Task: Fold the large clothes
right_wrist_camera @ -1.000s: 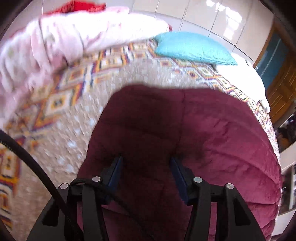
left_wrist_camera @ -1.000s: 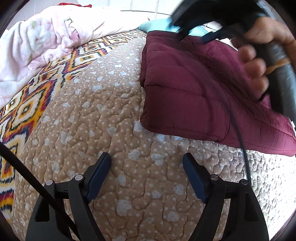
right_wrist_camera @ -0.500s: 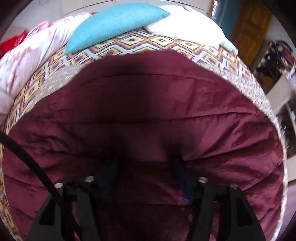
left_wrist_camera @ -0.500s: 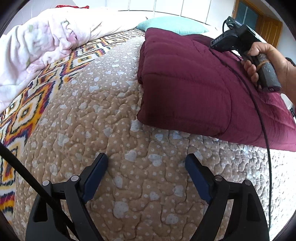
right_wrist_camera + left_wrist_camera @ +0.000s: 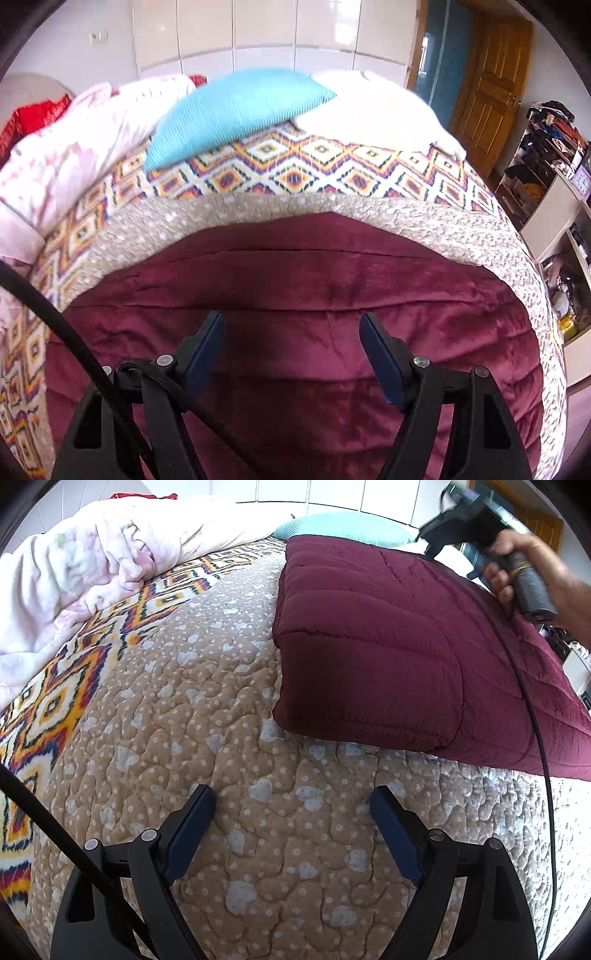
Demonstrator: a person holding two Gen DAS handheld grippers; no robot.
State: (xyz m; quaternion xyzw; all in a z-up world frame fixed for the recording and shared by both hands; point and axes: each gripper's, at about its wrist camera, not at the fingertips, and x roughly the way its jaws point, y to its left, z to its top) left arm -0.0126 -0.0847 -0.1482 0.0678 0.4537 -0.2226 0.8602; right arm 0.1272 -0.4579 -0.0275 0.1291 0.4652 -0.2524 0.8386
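Left hand-held gripper (image 5: 291, 805): fingers apart, empty, over tan quilted bedspread (image 5: 207, 709). Folded maroon blanket (image 5: 388, 657) ahead and right of it. Right hand-held gripper (image 5: 291, 332): fingers apart, empty, directly above blanket; turquoise pillow (image 5: 236, 110) beyond.

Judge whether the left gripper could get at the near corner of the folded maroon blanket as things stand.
Probably yes. The left gripper is open over bare quilt, and nothing lies between it and the maroon blanket; the right gripper is further along.

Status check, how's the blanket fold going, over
Left gripper open, empty, over tan bedspread. Right gripper open, above maroon blanket. Blanket lies folded on the bedspread. Nothing in the way.
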